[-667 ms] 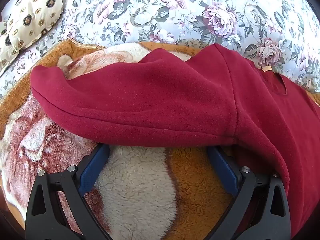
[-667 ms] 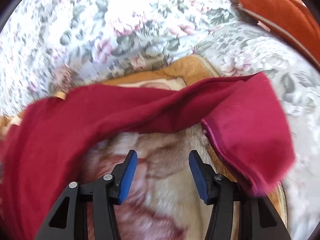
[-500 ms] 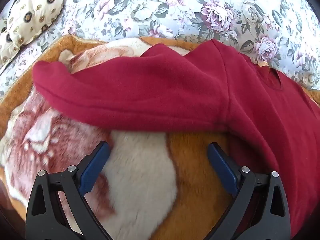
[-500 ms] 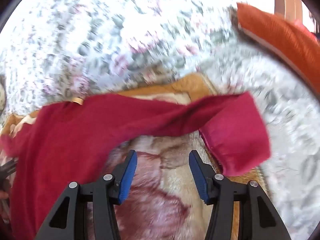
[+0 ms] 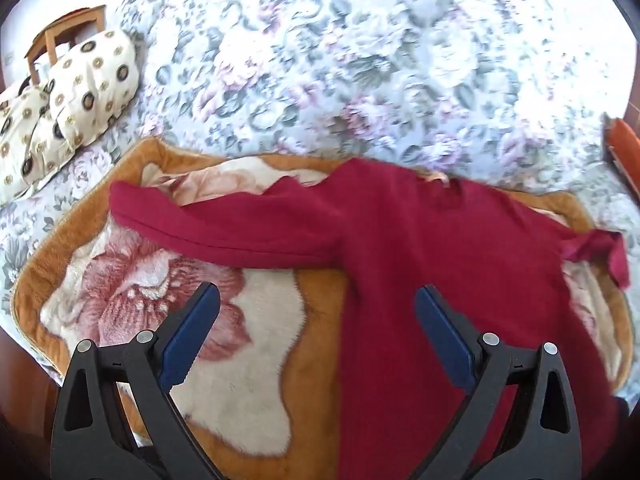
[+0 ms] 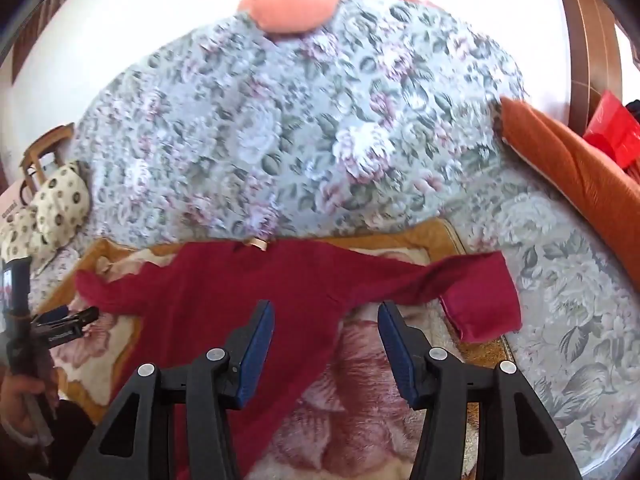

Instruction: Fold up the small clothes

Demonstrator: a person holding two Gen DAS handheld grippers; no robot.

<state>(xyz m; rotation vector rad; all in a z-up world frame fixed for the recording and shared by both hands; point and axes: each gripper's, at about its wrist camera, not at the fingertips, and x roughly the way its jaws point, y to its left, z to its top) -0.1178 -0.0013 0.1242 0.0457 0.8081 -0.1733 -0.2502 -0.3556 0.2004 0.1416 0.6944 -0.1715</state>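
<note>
A dark red sweater [image 5: 432, 264] lies spread on a plush blanket [image 5: 240, 372] with an orange border and a pink-and-cream flower pattern, which itself rests on a bed covered in a blue-grey floral bedspread [image 5: 360, 72]. In the left wrist view the sweater's body runs from its neckline near 12 o'clock down toward 6 o'clock, so its long axis goes top to bottom of the view, collar pointing away from the camera toward the bedspread. One sleeve [image 5: 208, 224] reaches out flat toward 9 o'clock, its cuff near the blanket's orange edge; the other sleeve [image 5: 600, 248] extends toward 3 o'clock and ends crumpled, the cuff folded back on itself. The left gripper [image 5: 316, 312] hovers above the blanket at 6 o'clock with its blue-padded jaws spread as wide as they go, nothing between them; one pad is over the cream plush, the other over the sweater's body, neither pressing cloth. In the right wrist view the right gripper [image 6: 326, 336] also stands well open and empty, over the sweater's side seam, with the right-hand sleeve [image 6: 472, 288] stretching toward 3 o'clock and its cuff turned under at the blanket's edge. Patterned cream pillows [image 5: 72, 92] sit at 10 o'clock, and an orange cushion [image 6: 572, 172] at 3 o'clock.
</note>
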